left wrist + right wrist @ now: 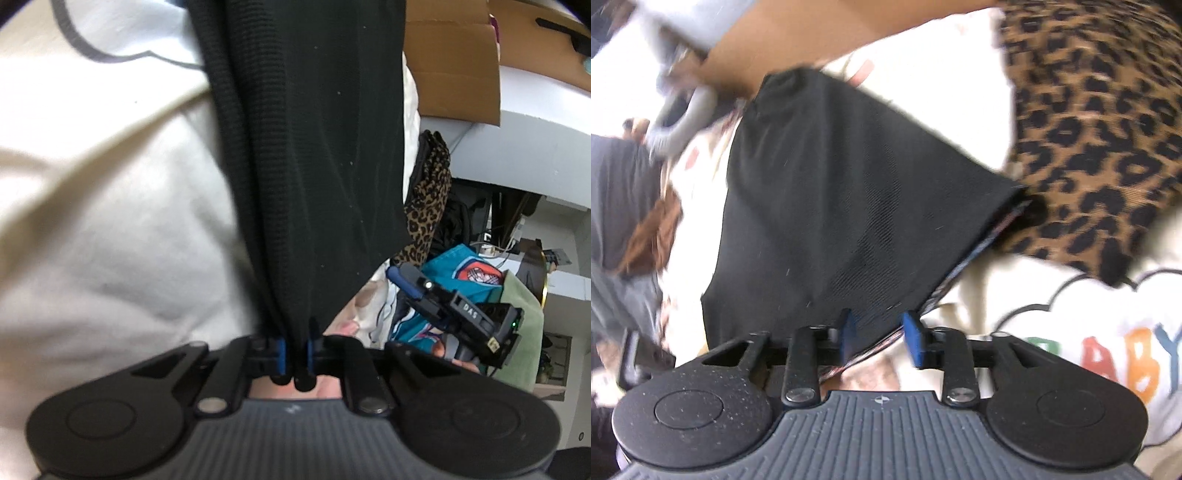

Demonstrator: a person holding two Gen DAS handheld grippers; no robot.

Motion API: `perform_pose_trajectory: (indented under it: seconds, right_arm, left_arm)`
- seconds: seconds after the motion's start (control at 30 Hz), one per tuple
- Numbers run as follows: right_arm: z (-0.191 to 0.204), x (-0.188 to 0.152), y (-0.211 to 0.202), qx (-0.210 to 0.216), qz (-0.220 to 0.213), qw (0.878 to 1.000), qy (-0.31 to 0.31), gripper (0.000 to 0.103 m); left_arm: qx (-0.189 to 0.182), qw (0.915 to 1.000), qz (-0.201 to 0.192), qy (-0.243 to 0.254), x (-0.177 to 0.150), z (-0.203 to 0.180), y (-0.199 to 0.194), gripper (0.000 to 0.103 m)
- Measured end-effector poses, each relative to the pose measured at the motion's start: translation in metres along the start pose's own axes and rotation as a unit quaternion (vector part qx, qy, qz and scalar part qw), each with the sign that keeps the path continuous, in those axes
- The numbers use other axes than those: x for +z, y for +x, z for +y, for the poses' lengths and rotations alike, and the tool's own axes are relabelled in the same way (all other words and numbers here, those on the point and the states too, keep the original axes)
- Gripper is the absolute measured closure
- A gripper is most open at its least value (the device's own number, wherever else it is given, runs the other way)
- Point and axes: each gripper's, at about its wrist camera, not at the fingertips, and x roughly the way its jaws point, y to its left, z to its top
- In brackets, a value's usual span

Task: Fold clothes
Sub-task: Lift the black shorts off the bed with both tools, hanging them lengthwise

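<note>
Left hand-held gripper: the jaws are pressed nearly together on a bunched edge of the black garment. The cloth rises from the blue pads in a narrow, taut column, so this grip appears secure.

Right hand-held gripper: the jaws stand partly apart. A corner of the black garment lies between the blue pads, but neither pad visibly presses on it. Treat this side as not gripped.

Location of the work item: the black garment hangs from the left hand-held gripper and spreads as a flat panel ahead of the right one. It lies over a cream garment printed with coloured letters. A leopard-print garment lies beyond, touching the black panel's far corner. What surface carries the pile cannot be seen.

In the left wrist view, the right hand-held gripper sits just beside the black cloth, with a teal garment behind it. A cardboard box stands further back.

Procedure for the current step, as judged:
1. Keep the left grip firm.
2. Seat the right pads on a single hem, not a doubled layer.
3. Draw both corners apart until the edge runs straight.
4. Lift the cloth clear of the pile before folding, so that no neighbouring garment is dragged along.
</note>
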Motion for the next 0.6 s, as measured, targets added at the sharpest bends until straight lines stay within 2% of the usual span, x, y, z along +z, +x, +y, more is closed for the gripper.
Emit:
perform_pose_trajectory:
  seconds: [0.1,0.3,0.6]
  right_arm:
    - [-0.033,0.000,-0.020,0.006,-0.024,0.999,0.041,0.059]
    - [-0.062,-0.007,-0.014,0.022,-0.051,0.991,0.125,0.059]
    - [-0.079,-0.006,0.011,0.063,-0.108,0.974,0.191,0.058]
  left_arm:
    - [0.013,0.9996,0.005,-0.024,0.004,-0.008,0.004,0.093]
    - [0.051,0.9975,0.021,-0.044,0.005,-0.022,-0.008,0.094]
    - [0.086,0.9957,0.032,-0.012,0.012,-0.066,-0.022,0.094]
